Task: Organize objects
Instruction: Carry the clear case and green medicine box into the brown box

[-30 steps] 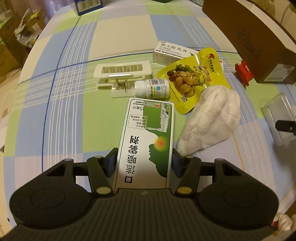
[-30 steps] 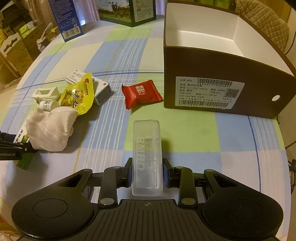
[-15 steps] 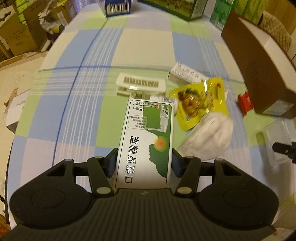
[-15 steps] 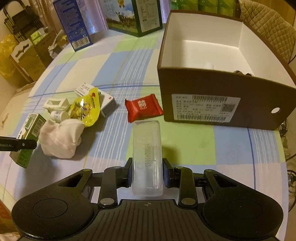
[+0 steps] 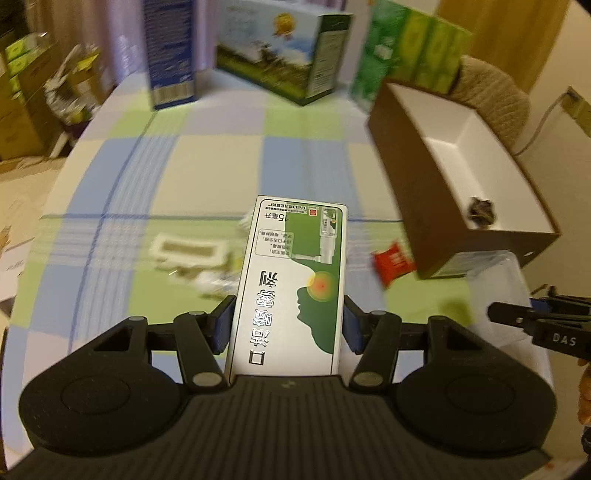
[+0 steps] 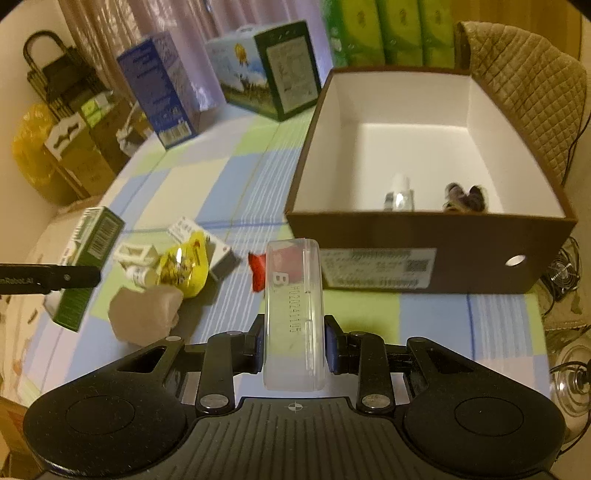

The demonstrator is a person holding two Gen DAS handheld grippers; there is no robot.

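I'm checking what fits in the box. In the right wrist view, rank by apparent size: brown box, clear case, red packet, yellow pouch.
1. brown box
2. clear case, though it is nearest the camera, so enlarged
3. yellow pouch
4. red packet, partly hidden behind the case, so its rank is unsure

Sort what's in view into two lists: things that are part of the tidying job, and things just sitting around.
Part of the job:
green-and-white medicine box, in the left gripper
clear plastic case, in the right gripper
brown cardboard box
yellow snack pouch
red packet
white cloth

Lying about:
blue carton
green cartons
quilted chair back
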